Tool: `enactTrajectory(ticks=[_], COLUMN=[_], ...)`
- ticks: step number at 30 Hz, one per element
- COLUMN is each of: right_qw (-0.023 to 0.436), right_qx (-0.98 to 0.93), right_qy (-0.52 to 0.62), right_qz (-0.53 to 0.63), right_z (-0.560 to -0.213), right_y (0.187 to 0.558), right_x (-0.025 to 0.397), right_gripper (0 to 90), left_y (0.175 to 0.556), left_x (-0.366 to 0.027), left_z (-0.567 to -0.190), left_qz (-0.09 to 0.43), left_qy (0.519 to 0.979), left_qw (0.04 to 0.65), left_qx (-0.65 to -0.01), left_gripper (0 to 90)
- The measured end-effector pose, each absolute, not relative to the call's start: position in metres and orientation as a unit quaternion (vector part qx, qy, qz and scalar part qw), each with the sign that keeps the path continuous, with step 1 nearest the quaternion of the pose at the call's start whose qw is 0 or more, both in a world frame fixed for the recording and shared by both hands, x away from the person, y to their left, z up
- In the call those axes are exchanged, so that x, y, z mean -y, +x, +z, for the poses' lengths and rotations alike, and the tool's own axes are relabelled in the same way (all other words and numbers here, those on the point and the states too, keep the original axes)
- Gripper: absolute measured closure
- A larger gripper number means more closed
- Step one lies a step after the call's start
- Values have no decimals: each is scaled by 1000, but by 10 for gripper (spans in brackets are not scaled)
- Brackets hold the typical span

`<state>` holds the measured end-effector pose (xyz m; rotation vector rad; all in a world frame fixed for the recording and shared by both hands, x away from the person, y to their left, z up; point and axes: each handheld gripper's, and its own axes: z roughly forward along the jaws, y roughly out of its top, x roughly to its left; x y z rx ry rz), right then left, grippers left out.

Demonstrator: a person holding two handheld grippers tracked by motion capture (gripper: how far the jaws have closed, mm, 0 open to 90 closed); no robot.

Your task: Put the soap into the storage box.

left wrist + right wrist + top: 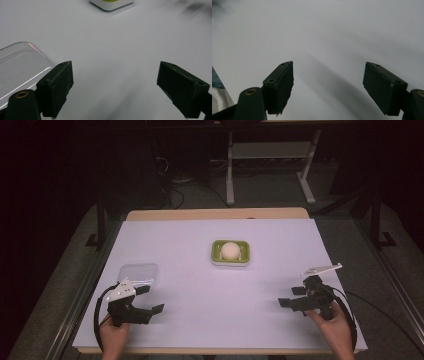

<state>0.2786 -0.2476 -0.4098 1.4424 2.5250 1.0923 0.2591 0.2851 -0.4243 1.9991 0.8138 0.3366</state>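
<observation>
At the left edge of the white-covered bench (pixel 200 295), a clear, flat, rounded-rectangle plastic lid (pixel 139 272) lies just beyond the left claw (pixel 145 300), touching distance from its outer jaw; in the left gripper view the clear plastic lid (pixel 20 67) sits beside that jaw, not between the two. The left claw (pixel 115 85) is released, jaws wide apart and empty. Toward the middle, farther back, stands a green-and-white rectangular dish (pixel 230 252) carrying a cream round ball (pixel 230 250). At the right, the right claw (pixel 292 297) is also released and empty, well apart from the lid. The left hand is plainly nearer; it likely needs a small shift leftward and forward.
</observation>
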Motion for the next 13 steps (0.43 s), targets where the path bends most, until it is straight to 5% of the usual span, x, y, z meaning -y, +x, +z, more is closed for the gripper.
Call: enactTrajectory(ticks=[13], right_qw=[29], right_qx=[-820], right_qy=[450], right_qz=[352], right_z=[-422], right_y=[264], right_x=[235], right_gripper=[232], left_y=[259], left_x=[-284], left_z=[-423], left_qz=[137], left_qy=[817], left_qw=[458], left_qx=[-323], left_gripper=[129])
